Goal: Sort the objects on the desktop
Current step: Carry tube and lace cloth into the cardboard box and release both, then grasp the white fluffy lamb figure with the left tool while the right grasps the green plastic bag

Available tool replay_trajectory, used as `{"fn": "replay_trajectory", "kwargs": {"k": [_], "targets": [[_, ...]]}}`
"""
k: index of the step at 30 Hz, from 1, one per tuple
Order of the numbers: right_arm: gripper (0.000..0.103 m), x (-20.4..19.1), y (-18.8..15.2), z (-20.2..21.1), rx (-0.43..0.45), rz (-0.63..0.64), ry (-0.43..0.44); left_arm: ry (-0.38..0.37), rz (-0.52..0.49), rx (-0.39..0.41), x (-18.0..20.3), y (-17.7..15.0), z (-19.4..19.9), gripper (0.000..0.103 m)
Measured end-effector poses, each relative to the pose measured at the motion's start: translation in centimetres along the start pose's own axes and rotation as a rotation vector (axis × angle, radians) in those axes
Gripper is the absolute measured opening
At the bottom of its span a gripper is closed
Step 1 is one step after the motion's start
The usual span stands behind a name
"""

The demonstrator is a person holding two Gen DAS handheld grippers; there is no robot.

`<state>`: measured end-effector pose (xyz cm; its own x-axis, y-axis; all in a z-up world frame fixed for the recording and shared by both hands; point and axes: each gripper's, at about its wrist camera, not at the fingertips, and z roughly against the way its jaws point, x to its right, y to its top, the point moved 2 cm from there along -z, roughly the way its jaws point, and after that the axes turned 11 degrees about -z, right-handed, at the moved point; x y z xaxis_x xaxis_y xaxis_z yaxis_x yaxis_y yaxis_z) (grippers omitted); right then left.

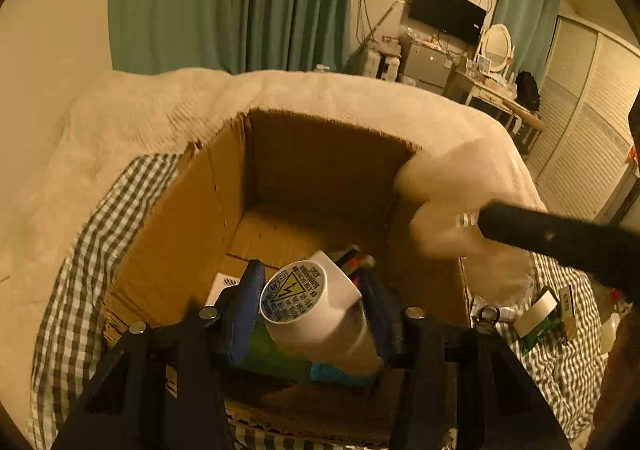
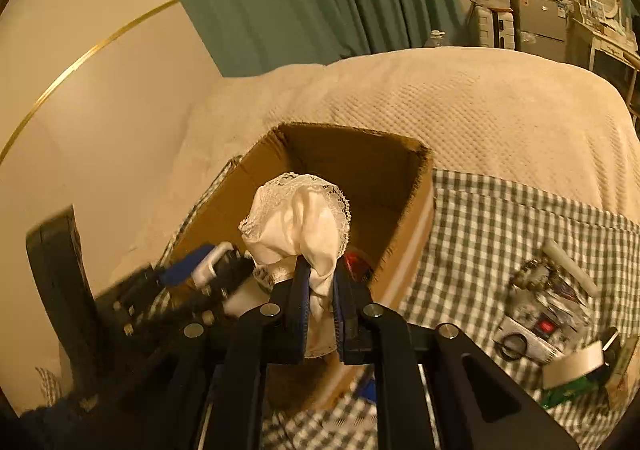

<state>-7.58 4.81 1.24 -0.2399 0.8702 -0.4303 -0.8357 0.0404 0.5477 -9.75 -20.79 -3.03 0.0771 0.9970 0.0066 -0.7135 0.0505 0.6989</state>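
Both grippers (image 1: 310,310) (image 2: 320,290) hold items over cardboard box (image 1: 320,161).

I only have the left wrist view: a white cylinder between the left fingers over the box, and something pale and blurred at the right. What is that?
Observer: A white lace-trimmed cloth, bunched between the right gripper fingers, over the cardboard box.
Operator: What else waits outside the box?
Observer: On the checked cloth right of the box, a pile including a tape roll and a pale tube.
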Motion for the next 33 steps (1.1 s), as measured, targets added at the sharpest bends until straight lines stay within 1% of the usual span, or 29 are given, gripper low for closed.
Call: {"fn": "replay_trajectory", "kwargs": {"k": [1, 2, 3, 4, 6, 8, 10, 12, 14, 16, 19, 23, 25, 28, 31, 33], "targets": [[0.036, 0.1, 0.0, -0.1, 0.003, -0.017, 0.01, 0.0, 0.009, -0.003, 0.0, -0.1, 0.2, 0.078], [0.044, 0.3, 0.0, -0.2, 0.001, -0.04, 0.028, 0.009, 0.018, 0.005, -0.1, -0.2, 0.5, 0.096], [0.045, 0.6, -0.1, 0.0, 0.008, -0.054, 0.04, 0.024, 0.031, 0.027, -0.3, -0.2, 1.0, 0.1], [0.045, 0.9, -0.2, 0.3, 0.017, -0.064, 0.042, 0.027, 0.036, 0.044, -0.3, -0.2, 1.4, 0.102], [0.045, 1.7, -0.3, 1.0, 0.019, -0.075, 0.03, 0.028, 0.034, 0.05, -0.1, 0.0, 2.1, 0.102], [0.045, 2.8, -0.8, 2.5, 0.034, -0.089, 0.008, 0.029, 0.037, 0.051, 0.6, 0.2, 3.1, 0.102], [0.045, 3.8, -1.2, 4.1, 0.043, -0.094, -0.013, 0.005, 0.037, 0.064, 1.6, 0.1, 4.1, 0.102], [0.045, 5.2, -2.0, 6.5, 0.068, -0.092, -0.068, -0.018, 0.026, 0.077, 3.0, 0.0, 5.0, 0.102], [0.045, 6.6, -2.9, 8.8, 0.086, -0.088, -0.114, -0.06, -0.001, 0.084, 5.3, -0.4, 6.0, 0.102], [0.045, 8.4, -3.6, 10.9, 0.103, -0.104, -0.159, -0.082, -0.024, 0.088, 7.4, -0.7, 6.6, 0.102], [0.045, 12.1, -5.2, 14.5, 0.126, -0.165, -0.231, -0.12, -0.076, 0.094, 11.2, -1.7, 7.3, 0.102], [0.046, 15.3, -7.2, 17.8, 0.142, -0.18, -0.309, -0.094, -0.184, 0.064, 15.6, -3.7, 6.9, 0.102], [0.047, 16.8, -8.7, 18.2, 0.136, -0.169, -0.35, -0.067, -0.243, 0.047, 17.4, -5.2, 6.2, 0.102], [0.048, 18.1, -10.4, 17.9, 0.101, -0.152, -0.375, -0.03, -0.31, 0.0, 19.4, -8.0, 4.7, 0.102], [0.048, 19.6, -11.5, 17.0, 0.07, -0.148, -0.379, -0.043, -0.345, -0.063, 20.4, -11.0, 2.5, 0.102], [0.048, 20.3, -12.0, 16.5, 0.059, -0.156, -0.37, -0.043, -0.364, -0.101, 21.0, -12.2, 1.4, 0.102]]}}
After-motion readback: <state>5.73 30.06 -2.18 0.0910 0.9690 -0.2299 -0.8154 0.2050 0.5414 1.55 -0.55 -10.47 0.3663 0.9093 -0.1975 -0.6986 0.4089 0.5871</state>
